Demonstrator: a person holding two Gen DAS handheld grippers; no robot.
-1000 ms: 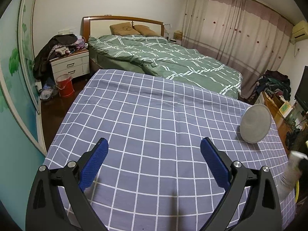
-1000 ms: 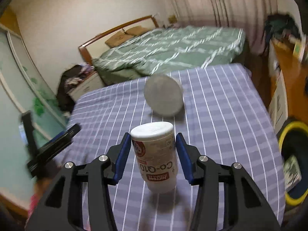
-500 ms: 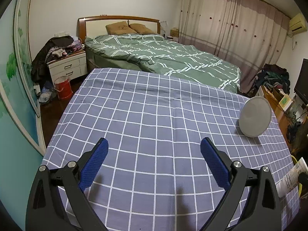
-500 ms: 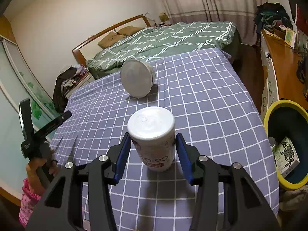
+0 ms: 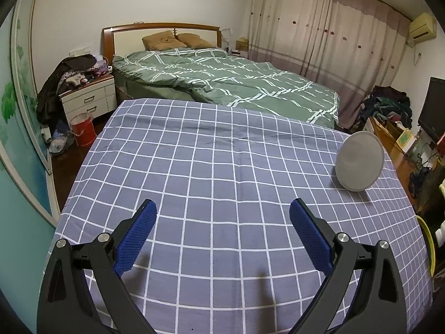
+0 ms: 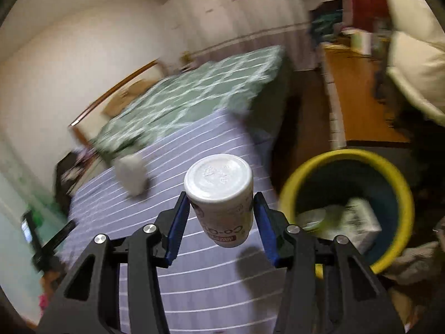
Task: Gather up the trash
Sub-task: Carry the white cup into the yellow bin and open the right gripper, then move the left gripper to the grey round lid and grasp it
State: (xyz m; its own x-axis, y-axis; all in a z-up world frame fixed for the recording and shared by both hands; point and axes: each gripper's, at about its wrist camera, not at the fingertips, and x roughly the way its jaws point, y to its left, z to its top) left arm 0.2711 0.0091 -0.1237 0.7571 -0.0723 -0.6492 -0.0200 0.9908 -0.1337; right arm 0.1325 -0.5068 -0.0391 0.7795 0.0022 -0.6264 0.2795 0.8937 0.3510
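Two grippers: left gripper idle over the table, right gripper carrying trash.
Right jaws: clenched on the white plastic supplement bottle with a red-and-white label, blue pads pressed on both sides, bottle lifted clear of the cloth.
Left jaws: released, spread wide, nothing between them.
Just changed: a second ago the bottle hung over the middle of the table with the round object right behind it; now the right gripper has swung sideways, background smeared, and the bottle sits near the table's edge, just beside the bin. Grip looks unchanged across the frames.
Meaning for task: pick-up done, transfer under way; judged next step is getting the bottle over the bin mouth and letting go. Not yet over the opening.
Table: covered in a blue-grey cloth with white grid lines.
Left behind: pale grey round disc-like object on the table's far right side, apparently propped on its edge, untouched; likely the next item, and material unclear.
Container: round bin with yellow rim and dark inside, on the floor by the table.
Bin contents: white printed carton or paper plus a pale crumpled piece, blurred, cannot tell more.
Left view of bin: only a sliver of yellow rim at the right edge.
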